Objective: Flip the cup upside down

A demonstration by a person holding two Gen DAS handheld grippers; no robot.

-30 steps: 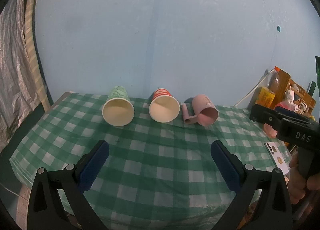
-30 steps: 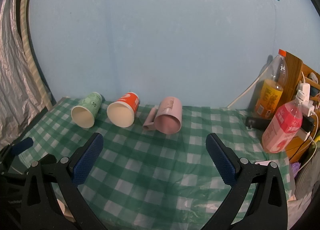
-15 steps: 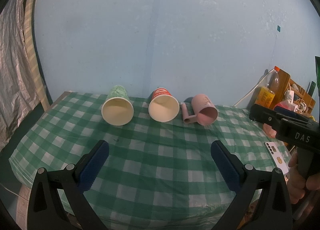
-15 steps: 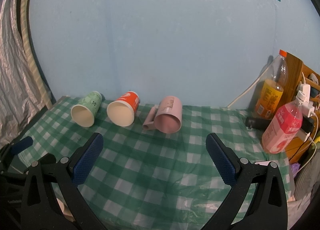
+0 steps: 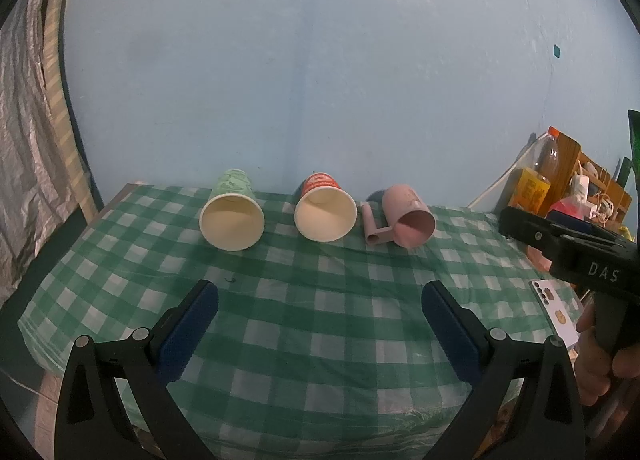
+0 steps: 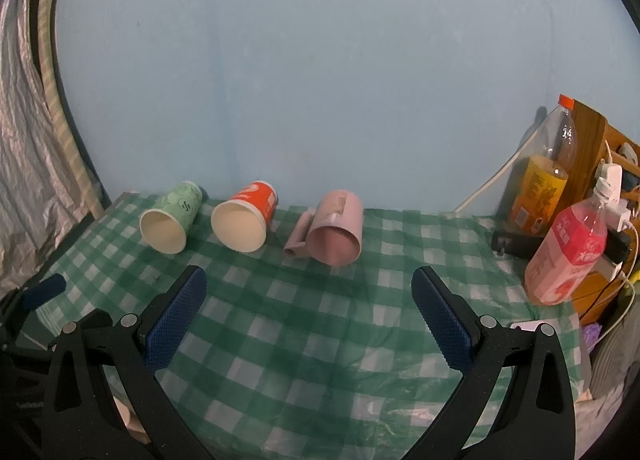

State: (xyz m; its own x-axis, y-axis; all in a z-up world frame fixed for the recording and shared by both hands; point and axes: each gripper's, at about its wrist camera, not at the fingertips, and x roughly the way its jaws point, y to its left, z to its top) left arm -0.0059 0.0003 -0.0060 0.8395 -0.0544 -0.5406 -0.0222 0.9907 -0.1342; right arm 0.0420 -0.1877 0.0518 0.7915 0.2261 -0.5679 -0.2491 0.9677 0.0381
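Observation:
Three cups lie on their sides in a row at the back of the green checked table (image 5: 304, 324), mouths toward me: a green paper cup (image 5: 232, 216) (image 6: 170, 218), a red paper cup (image 5: 325, 208) (image 6: 246, 218), and a pink mug (image 5: 406, 216) (image 6: 336, 234) with its handle to the left. My left gripper (image 5: 319, 314) is open and empty, above the table's front, short of the cups. My right gripper (image 6: 309, 302) is open and empty, in front of the pink mug. The right gripper's body (image 5: 576, 260) shows in the left wrist view.
An orange drink bottle (image 6: 540, 176) and a pink drink bottle (image 6: 568, 248) stand at the right by a wooden shelf (image 6: 592, 148) with cables. A phone (image 5: 554, 310) lies near the table's right edge. A blue wall stands behind; silver sheeting (image 6: 28, 164) hangs at the left.
Both views have barely shifted; the cups lie as before and both grippers stay open.

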